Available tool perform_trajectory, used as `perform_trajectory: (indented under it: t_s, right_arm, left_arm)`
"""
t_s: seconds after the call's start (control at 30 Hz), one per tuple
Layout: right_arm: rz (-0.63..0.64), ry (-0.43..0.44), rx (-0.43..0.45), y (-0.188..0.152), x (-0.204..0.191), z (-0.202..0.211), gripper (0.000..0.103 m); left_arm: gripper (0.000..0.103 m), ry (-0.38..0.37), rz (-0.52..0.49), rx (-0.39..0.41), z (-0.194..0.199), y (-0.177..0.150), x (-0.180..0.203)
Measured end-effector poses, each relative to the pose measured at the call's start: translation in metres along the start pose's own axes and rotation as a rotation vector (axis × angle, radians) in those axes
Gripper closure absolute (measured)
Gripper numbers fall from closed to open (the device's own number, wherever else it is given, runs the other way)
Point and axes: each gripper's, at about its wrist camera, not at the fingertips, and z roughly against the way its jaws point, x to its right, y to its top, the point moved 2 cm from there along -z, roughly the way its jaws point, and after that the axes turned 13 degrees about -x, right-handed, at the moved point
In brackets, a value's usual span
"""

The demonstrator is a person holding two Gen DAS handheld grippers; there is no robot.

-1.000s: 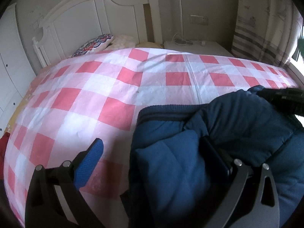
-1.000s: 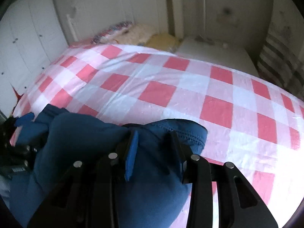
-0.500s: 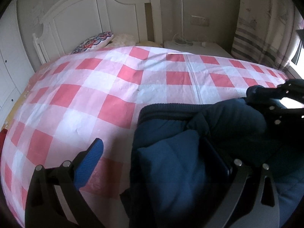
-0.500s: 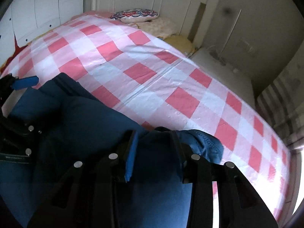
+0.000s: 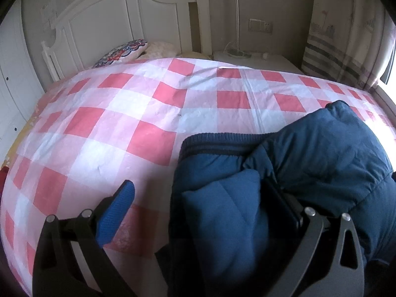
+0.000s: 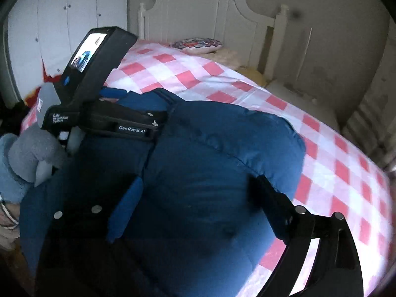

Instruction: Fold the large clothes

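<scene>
The right gripper [image 6: 195, 205] has its fingers [image 6: 126, 205] spread wide; they have just been opening, and the dark blue padded jacket [image 6: 210, 163] bulges up between them, released rather than pinched. The blue-padded finger lies against the jacket's left side and the black one sits at its right edge.

The left gripper [image 5: 198, 208] also stands wide apart: its blue-padded finger [image 5: 116, 212] hangs over the bedspread, clear of the cloth, while the other finger is tucked into a fold of the jacket [image 5: 309, 163]. Nothing is squeezed between them. In the right wrist view the left gripper's black body [image 6: 104, 113] rests on the jacket's far left part, with a gloved hand [image 6: 29, 153] behind it.

The jacket lies bunched at the near edge of the bed [image 5: 123, 128], toward its right half in the left wrist view. Its ribbed hem band [image 5: 217, 146] faces the headboard [image 5: 118, 19]; how its long axis runs I cannot tell from the folded heap.

The bed wears a red-and-white checked cover. A patterned pillow [image 5: 121, 52] sits by the white headboard, a nightstand [image 5: 257, 60] stands beside it, a striped curtain [image 5: 331, 39] hangs at right, and white wardrobe doors [image 6: 61, 17] line the left wall.
</scene>
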Motion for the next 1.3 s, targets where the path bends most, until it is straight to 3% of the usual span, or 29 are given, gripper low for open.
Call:
perform_trajectory:
  t_s: [0.2, 0.3, 0.43, 0.53, 0.6, 0.63, 0.7, 0.83, 0.87, 0.93, 0.97, 1.03, 1.1, 1.23, 1.3]
  right_arm:
    - [-0.04, -0.011, -0.017, 0.0, 0.0, 0.012, 0.014]
    - [-0.021, -0.007, 0.027, -0.008, -0.01, 0.05, 0.014]
    - [0.019, 0.025, 0.084, -0.039, -0.028, 0.096, 0.011]
    - [0.05, 0.008, 0.053, -0.065, -0.045, 0.089, 0.011]
    - [0.048, -0.009, 0.01, -0.08, -0.052, 0.066, 0.01]
    - [0.01, 0.019, 0.018, -0.089, -0.052, 0.054, 0.005]
    - [-0.005, 0.032, 0.036, -0.095, -0.051, 0.044, 0.004]
    - [-0.019, 0.042, -0.019, -0.09, -0.05, 0.05, 0.004]
    - [-0.046, 0.089, -0.02, -0.089, -0.044, 0.055, 0.004]
    - [-0.142, 0.212, 0.003, -0.092, -0.024, 0.062, 0.004]
    - [-0.22, 0.281, 0.012, -0.095, -0.008, 0.062, 0.004]
    - [-0.386, 0.412, 0.011, -0.101, 0.024, 0.054, 0.004]
    - [-0.512, 0.533, -0.021, -0.106, 0.046, 0.039, 0.004]
    - [-0.54, 0.606, -0.077, -0.107, 0.049, 0.016, 0.004]
    - [-0.538, 0.655, -0.087, -0.106, 0.044, 0.01, 0.004]
  left_arm:
    - [0.002, 0.004, -0.015, -0.023, 0.007, 0.002, -0.002]
    - [0.002, 0.075, -0.009, 0.02, 0.043, -0.005, -0.008]
    - [0.002, 0.015, -0.045, 0.102, 0.106, -0.041, -0.009]
    - [0.002, 0.024, -0.108, 0.138, 0.128, -0.077, 0.002]
    - [0.002, 0.027, -0.139, 0.104, 0.117, -0.102, 0.011]
    - [0.002, 0.047, -0.145, 0.089, 0.102, -0.116, 0.015]
    - [0.002, 0.027, -0.11, 0.137, 0.092, -0.129, 0.012]
    - [0.002, -0.1, -0.02, 0.06, 0.085, -0.129, -0.008]
    - [0.002, -0.148, -0.006, 0.037, 0.085, -0.127, -0.014]
    - [0.002, -0.368, 0.085, -0.045, 0.082, -0.12, -0.041]
    - [0.002, -0.437, 0.142, -0.08, 0.08, -0.117, -0.054]
    - [0.002, -0.491, 0.189, -0.14, 0.071, -0.109, -0.073]
    - [0.002, -0.571, 0.151, -0.207, 0.058, -0.103, -0.075]
    - [0.002, -0.667, 0.125, -0.308, 0.029, -0.097, -0.071]
    - [0.002, -0.753, 0.136, -0.339, 0.016, -0.095, -0.073]
